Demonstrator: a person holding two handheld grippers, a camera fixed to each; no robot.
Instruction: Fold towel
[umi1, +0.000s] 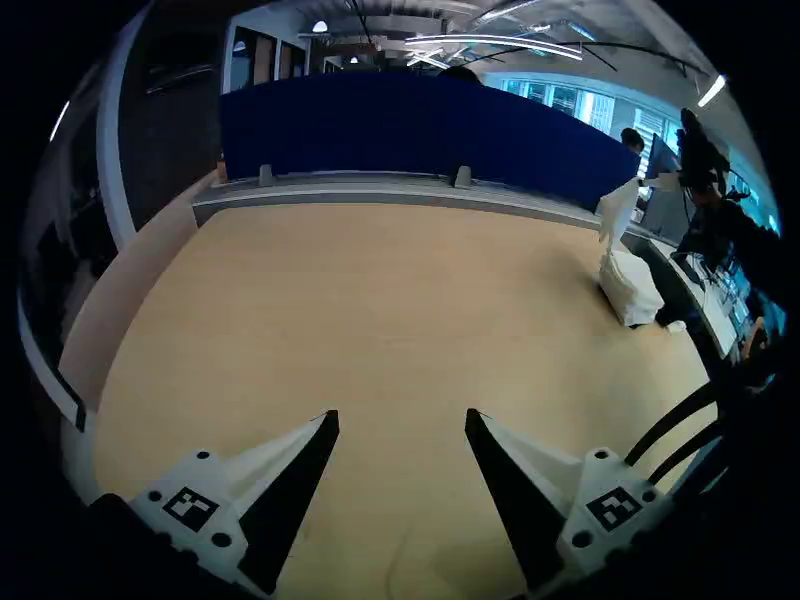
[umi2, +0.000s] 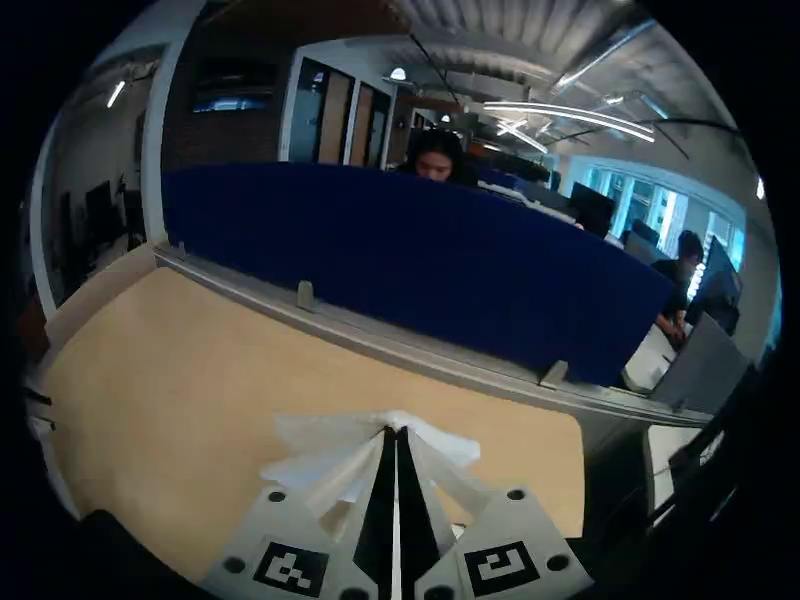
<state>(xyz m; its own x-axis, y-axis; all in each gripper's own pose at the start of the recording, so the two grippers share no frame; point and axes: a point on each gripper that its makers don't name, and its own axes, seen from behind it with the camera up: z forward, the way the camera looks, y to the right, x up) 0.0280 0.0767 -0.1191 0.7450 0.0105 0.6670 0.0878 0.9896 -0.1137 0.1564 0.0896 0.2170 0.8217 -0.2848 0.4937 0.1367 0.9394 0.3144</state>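
Left gripper view: left gripper (umi1: 400, 415) over the wooden table (umi1: 350, 300), fingers apart, nothing between. White towel (umi1: 628, 280) at the table's far right edge, one corner lifted.

Right gripper view: right gripper (umi2: 393, 432) fingers pinched together on towel cloth (umi2: 325, 455).

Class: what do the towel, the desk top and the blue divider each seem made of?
Towel: soft white cloth, likely cotton; it creases and droops.
Desk top: pale wood-look laminate, probably; smooth, faintly sheeny.
Blue divider: seemingly a matt fabric-covered panel; no glare.
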